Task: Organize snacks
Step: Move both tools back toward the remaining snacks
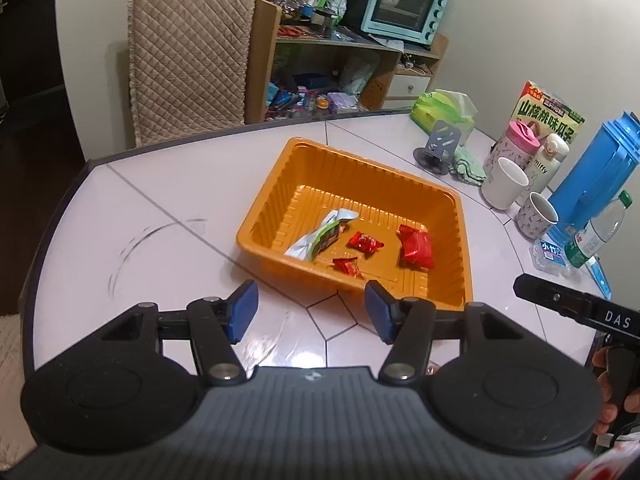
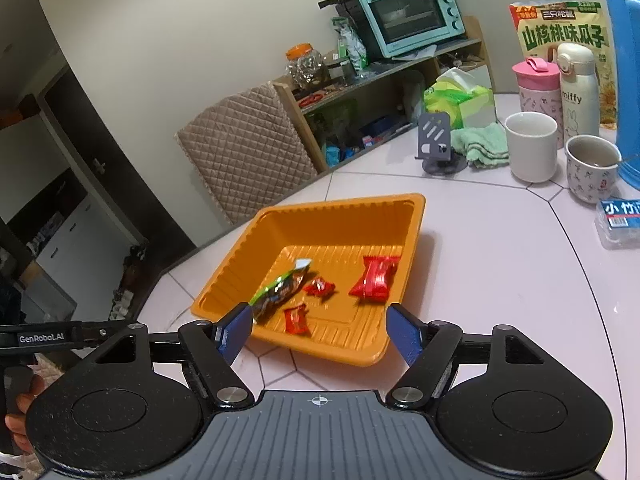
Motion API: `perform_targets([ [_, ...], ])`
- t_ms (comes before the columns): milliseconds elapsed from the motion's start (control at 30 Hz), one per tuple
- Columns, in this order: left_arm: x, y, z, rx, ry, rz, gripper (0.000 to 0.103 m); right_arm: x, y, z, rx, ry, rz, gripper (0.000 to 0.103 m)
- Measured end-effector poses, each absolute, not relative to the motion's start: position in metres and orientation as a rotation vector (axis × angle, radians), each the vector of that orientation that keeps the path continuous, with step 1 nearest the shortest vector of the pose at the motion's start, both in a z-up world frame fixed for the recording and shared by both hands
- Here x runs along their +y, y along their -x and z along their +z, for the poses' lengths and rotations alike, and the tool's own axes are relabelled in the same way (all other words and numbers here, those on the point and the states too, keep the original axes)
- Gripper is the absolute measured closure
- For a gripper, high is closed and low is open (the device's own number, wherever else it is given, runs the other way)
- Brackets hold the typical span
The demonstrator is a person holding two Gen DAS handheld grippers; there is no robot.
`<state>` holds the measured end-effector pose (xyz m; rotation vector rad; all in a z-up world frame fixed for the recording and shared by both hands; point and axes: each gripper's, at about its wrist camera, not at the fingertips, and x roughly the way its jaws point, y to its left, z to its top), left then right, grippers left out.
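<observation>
An orange plastic tray (image 1: 312,168) sits on the white table; it also shows in the right wrist view (image 2: 320,216). In it lie a silver-green packet (image 1: 320,236) (image 2: 280,292), two small red candies (image 1: 364,242) (image 1: 347,267) and a larger red packet (image 1: 418,247) (image 2: 374,280). My left gripper (image 1: 310,312) is open and empty, just short of the tray's near rim. My right gripper (image 2: 320,332) is open and empty, over the tray's near edge.
At the right stand a white mug (image 1: 505,184), a patterned cup (image 1: 536,216), a pink tumbler (image 2: 536,80), a miffy flask (image 2: 578,88), a blue jug (image 1: 596,172), a water bottle (image 1: 600,232), a seed bag (image 2: 560,28), tissues (image 1: 444,112) and a phone stand (image 1: 438,148). A chair (image 1: 188,60) stands behind.
</observation>
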<state>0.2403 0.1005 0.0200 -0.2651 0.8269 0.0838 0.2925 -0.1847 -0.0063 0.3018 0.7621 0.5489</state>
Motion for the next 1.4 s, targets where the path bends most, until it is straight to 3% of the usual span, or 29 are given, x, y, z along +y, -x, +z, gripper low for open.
perform_targets([
  [767,0.083,-0.148,-0.005,0.903,0.303,0.085,0.047,-0.198,-0.209,-0.033,0.913,-0.25,0.543,0.028],
  [1400,0.051,-0.134,-0.046,1.035,0.286,0.033,0.045,-0.181,-0.177,-0.064,1.038,-0.17,0.536,0.028],
])
